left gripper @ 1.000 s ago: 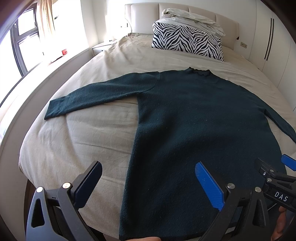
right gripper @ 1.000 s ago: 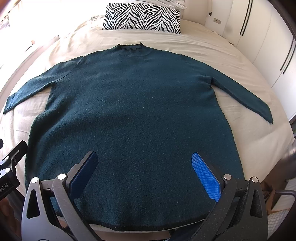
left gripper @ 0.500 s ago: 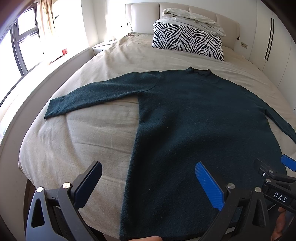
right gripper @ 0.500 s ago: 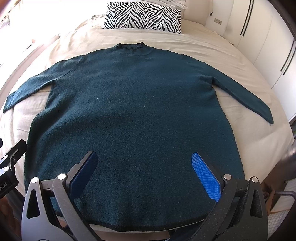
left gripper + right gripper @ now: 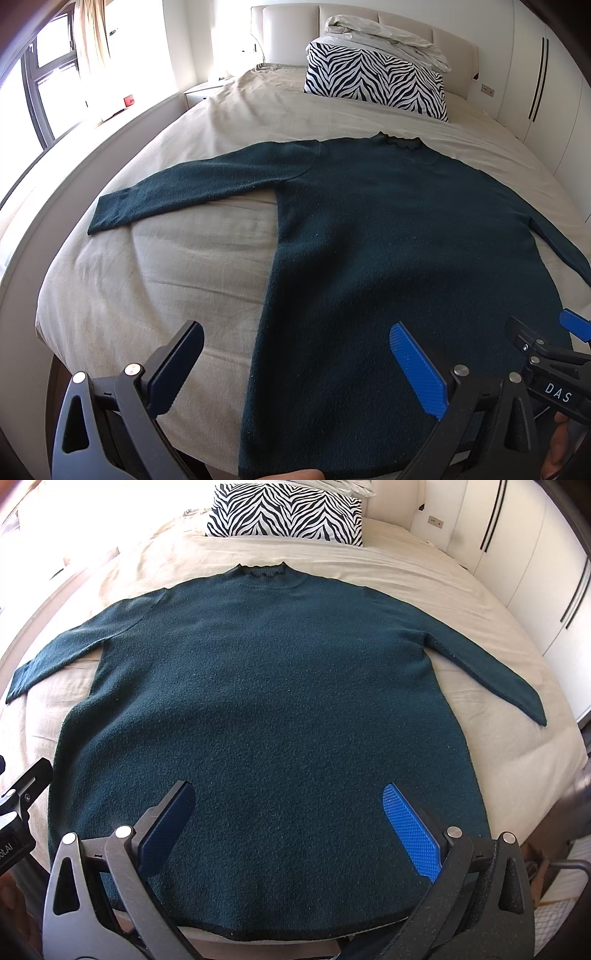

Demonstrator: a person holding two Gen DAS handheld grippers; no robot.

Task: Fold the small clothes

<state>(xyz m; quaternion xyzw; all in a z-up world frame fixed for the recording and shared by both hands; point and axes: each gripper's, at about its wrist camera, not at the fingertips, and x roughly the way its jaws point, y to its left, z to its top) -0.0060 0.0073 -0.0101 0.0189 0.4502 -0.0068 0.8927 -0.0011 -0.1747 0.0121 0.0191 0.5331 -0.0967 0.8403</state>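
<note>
A dark teal long-sleeved sweater lies flat and face up on the bed, neck far from me, both sleeves spread out to the sides. It also shows in the left wrist view. My left gripper is open and empty above the sweater's left hem edge. My right gripper is open and empty above the hem's middle. The right gripper's side also shows at the right of the left wrist view.
The beige bed sheet surrounds the sweater. A zebra-print pillow with a crumpled white duvet on it stands at the headboard. White wardrobe doors line the right side. A window and ledge run along the left.
Both grippers have stayed almost still and open. The views have barely shifted. The sweater has not moved.
</note>
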